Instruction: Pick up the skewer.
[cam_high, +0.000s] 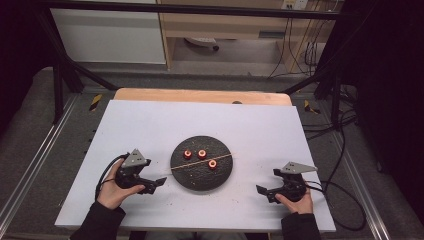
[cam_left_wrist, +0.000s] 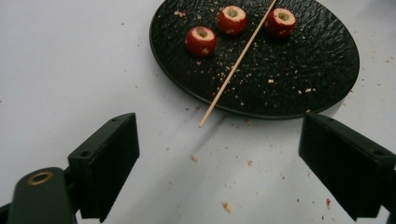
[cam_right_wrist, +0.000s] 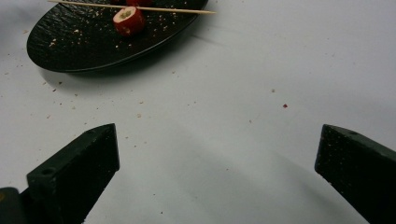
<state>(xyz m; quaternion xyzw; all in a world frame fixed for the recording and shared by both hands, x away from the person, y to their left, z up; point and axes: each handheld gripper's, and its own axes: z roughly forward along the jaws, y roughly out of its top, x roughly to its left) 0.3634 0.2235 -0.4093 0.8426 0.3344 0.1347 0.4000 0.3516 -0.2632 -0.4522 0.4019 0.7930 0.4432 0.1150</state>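
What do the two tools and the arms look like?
Both tools are black, each with two blocky black jaws that have small holes in their sides. The left tool and right tool each carry a grey three-cornered plate on top and trail a black cable. A brass-coloured ring sits on the left tool's body in the left gripper view. The person wears dark long sleeves.

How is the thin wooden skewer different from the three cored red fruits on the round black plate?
The thin wooden skewer is long, pale and straight; the cored red fruits are short, round and hollow-centred. The skewer overhangs the round black plate rim at both ends; the fruits sit wholly inside it. There is one skewer but three fruits. All rest on the plate, untouched by either tongs.
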